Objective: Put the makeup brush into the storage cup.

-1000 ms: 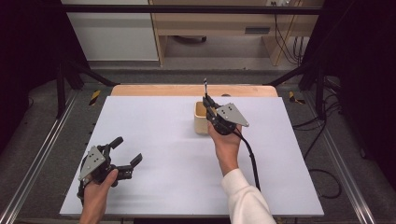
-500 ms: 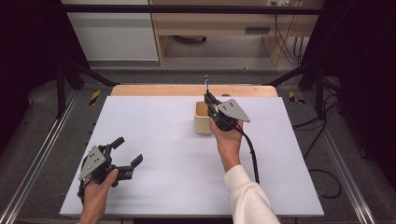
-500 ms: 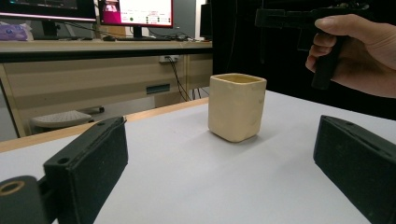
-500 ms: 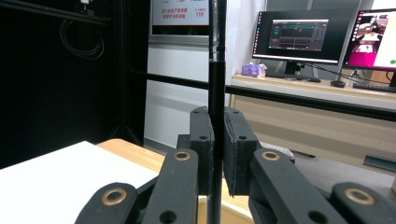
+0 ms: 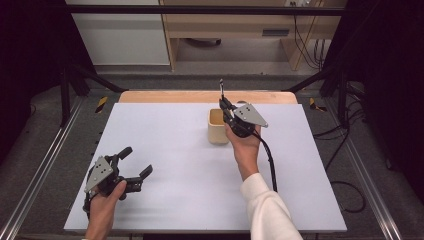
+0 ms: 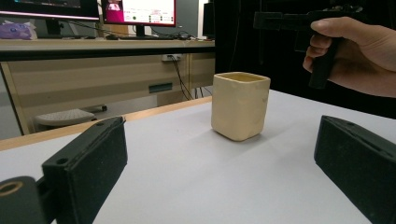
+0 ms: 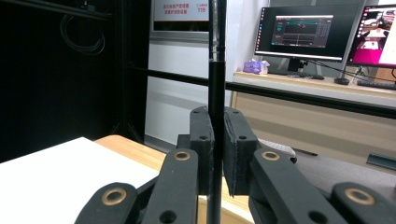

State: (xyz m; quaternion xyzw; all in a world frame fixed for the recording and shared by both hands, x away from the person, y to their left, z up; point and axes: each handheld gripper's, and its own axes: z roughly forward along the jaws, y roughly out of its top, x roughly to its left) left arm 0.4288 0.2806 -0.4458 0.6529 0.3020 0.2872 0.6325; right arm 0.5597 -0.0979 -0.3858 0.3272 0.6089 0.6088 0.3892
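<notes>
A beige square cup (image 5: 217,128) stands upright on the white table top (image 5: 165,150), right of the middle toward the back. My right gripper (image 5: 224,106) hovers just above the cup's right rim, shut on a thin black pen (image 5: 221,88) that stands upright between its pads (image 7: 236,144). The pen (image 7: 216,88) rises well above the jaws and its lower end is hidden behind them. My left gripper (image 5: 136,161) rests at the front left, open, with nothing between its pads (image 6: 88,156). It looks toward the cup (image 6: 240,105) and the right gripper (image 6: 299,21).
A wooden strip (image 5: 200,96) borders the table's far edge. Metal rails (image 5: 47,160) run along both sides. Desks with monitors (image 7: 299,32) stand beyond the table. A cable (image 5: 272,167) trails from the right gripper along the forearm.
The right gripper with the pen has shifted slightly away from the person, staying by the cup. The left hand has kept still.
</notes>
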